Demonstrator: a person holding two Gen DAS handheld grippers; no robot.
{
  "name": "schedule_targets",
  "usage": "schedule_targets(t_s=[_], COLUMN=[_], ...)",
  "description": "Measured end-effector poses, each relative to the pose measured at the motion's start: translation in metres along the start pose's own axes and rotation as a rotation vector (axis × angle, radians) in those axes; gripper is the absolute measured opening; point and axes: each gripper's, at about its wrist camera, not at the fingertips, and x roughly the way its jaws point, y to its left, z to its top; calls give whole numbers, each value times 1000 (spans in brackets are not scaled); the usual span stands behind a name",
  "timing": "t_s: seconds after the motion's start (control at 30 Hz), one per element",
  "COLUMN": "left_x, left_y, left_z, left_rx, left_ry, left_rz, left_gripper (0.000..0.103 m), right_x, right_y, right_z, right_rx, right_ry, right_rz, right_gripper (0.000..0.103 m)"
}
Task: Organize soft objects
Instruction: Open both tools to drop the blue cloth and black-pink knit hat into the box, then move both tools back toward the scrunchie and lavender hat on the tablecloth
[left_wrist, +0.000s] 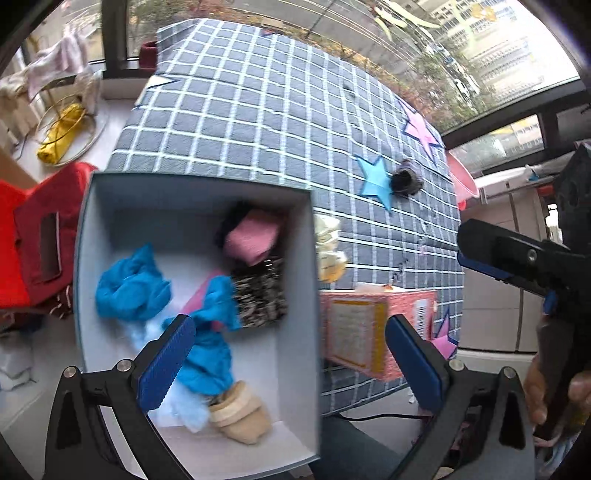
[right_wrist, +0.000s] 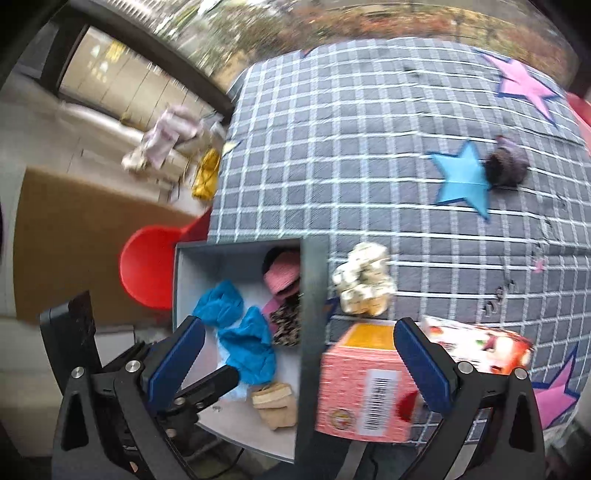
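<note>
A grey open box (left_wrist: 312, 295) (right_wrist: 312, 295) stands at the near edge of the checked mattress (left_wrist: 277, 122) (right_wrist: 351, 147). In it lie blue cloths (left_wrist: 133, 284) (right_wrist: 243, 332), a pink cloth (left_wrist: 251, 236) (right_wrist: 282, 275), a dark speckled cloth (left_wrist: 260, 291) and a beige rolled sock (left_wrist: 240, 413) (right_wrist: 275, 404). A cream scrunchie (left_wrist: 328, 243) (right_wrist: 364, 286) lies on the mattress right of the box. A dark rolled sock (left_wrist: 406, 179) (right_wrist: 506, 166) lies farther back. My left gripper (left_wrist: 290, 362) is open and empty over the box. My right gripper (right_wrist: 299, 365) is open and empty.
A pink carton (left_wrist: 365, 328) (right_wrist: 362, 384) lies on the mattress beside the box, with a second printed pack (right_wrist: 480, 347) to its right. A red stool (left_wrist: 40, 236) (right_wrist: 147, 266) stands left of the box. A yellow item (left_wrist: 61, 134) (right_wrist: 207, 173) and cloths lie beyond.
</note>
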Motion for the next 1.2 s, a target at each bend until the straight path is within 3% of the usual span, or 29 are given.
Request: schedule_targets(t_s=[0.33,0.57,0.7,0.97,1.1,1.2], left_x=[28,86,127,211,233,244], left_y=[-69,-111,-123,-124,-123,-127], left_z=[39,76,94,106,103,102], left_rx=[117,204,206,251,285,286], left_ry=[126,286,365,542,600,647], left_rz=[45,119,163,359,452,447], left_gripper=[103,103,103,103,103,103], right_x=[-28,-21,-12,-8,-6,-3], right_y=[-100,-159,-183,-226,-244,-252], right_z=[-1,-12,-16,-16,-15,-13], right_rx=[211,318,361,423,448,460], right_ry=[-52,-14,7,19,27,38], right_rz=[-50,-43,-15,23,40,51], right_gripper=[103,103,103,103,103,103])
